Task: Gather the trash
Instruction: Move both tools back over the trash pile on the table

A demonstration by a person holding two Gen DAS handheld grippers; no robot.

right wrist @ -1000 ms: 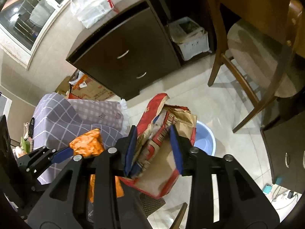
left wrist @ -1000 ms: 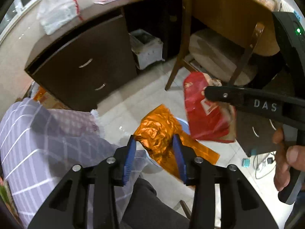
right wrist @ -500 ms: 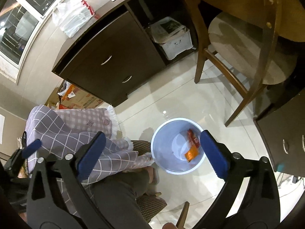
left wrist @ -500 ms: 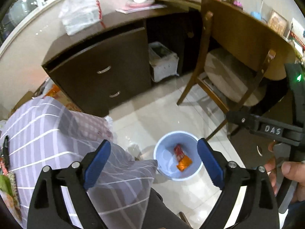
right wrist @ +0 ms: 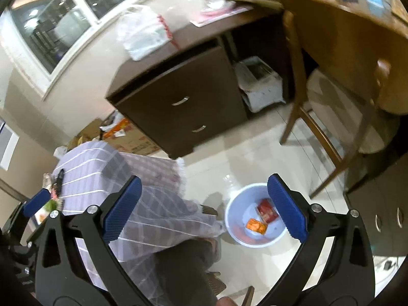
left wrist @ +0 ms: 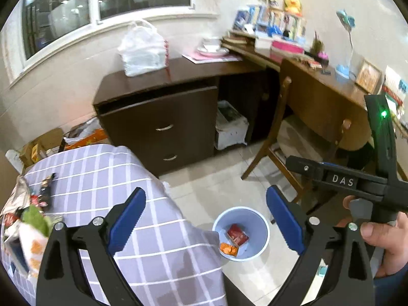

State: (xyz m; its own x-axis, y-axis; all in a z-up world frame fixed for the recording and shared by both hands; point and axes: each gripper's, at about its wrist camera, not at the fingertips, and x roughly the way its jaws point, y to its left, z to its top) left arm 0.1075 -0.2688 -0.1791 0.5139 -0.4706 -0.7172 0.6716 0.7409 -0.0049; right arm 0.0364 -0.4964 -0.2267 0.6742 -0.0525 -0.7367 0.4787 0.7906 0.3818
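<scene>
A pale blue bin (left wrist: pixel 257 223) stands on the tiled floor; it also shows in the right wrist view (right wrist: pixel 236 213). Inside lie a red wrapper (left wrist: pixel 237 234) (right wrist: pixel 266 210) and an orange wrapper (left wrist: pixel 228 250) (right wrist: pixel 255 225). My left gripper (left wrist: pixel 205 220) is open and empty, high above the bin. My right gripper (right wrist: pixel 204 207) is open and empty too, also high above it; it shows in the left wrist view at right (left wrist: pixel 339 176). More wrappers (left wrist: pixel 28 219) lie on the checked tablecloth (left wrist: pixel 107 178) at far left.
A dark drawer cabinet (left wrist: pixel 163 117) stands behind, with a white plastic bag (left wrist: pixel 144 51) on top. A wooden chair (left wrist: pixel 293 140) and a cluttered desk (left wrist: pixel 331 76) are at right. Cardboard boxes (right wrist: pixel 127 137) sit by the wall. A white box (left wrist: pixel 230 127) is under the desk.
Both grippers opened and let go: the orange and red wrappers dropped into the bin. Both grippers then rose and tilted up, showing more of the room.
</scene>
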